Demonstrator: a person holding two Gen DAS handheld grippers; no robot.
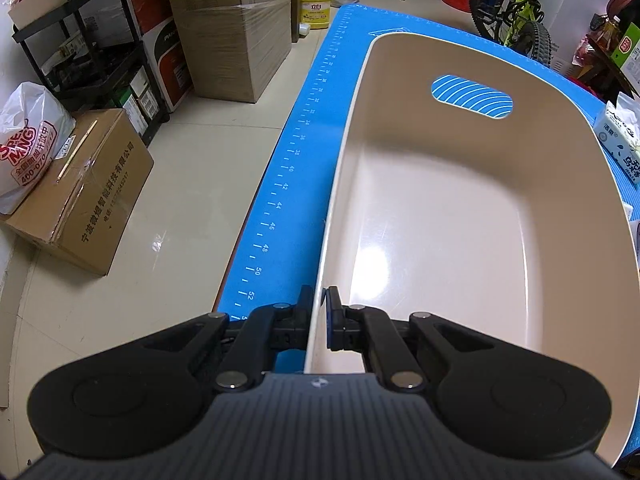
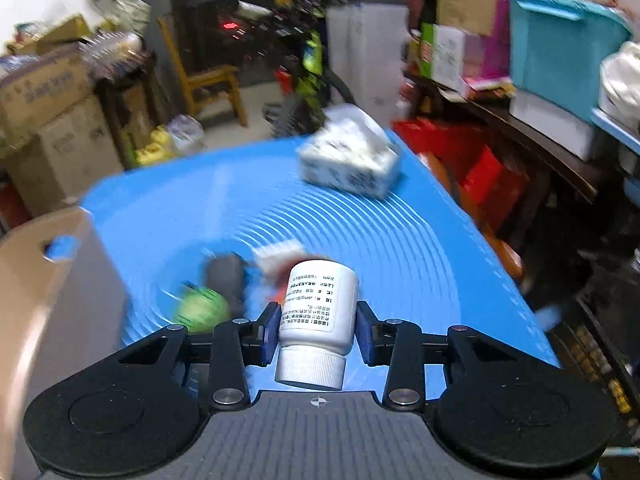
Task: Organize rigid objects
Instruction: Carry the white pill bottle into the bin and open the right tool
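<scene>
In the left wrist view my left gripper (image 1: 320, 322) is shut on the near-left rim of a beige plastic bin (image 1: 460, 208), which rests on a blue mat (image 1: 280, 200). The bin holds nothing. In the right wrist view my right gripper (image 2: 317, 330) is shut on a white pill bottle (image 2: 320, 308), cap toward the camera, held above the mat (image 2: 400, 248). Below it lie a green ball (image 2: 202, 306), a dark grey object (image 2: 226, 276) and a small red-and-white item (image 2: 278, 256), all blurred. The bin's wall (image 2: 36, 280) stands at the left.
A white tissue pack (image 2: 350, 160) lies on the mat's far side and shows at the right edge of the left wrist view (image 1: 620, 136). Cardboard boxes (image 1: 80, 192), a black cart (image 1: 100, 40) and a yellow jug (image 1: 316, 0) stand on the floor. Cluttered shelves (image 2: 540, 80) line the right.
</scene>
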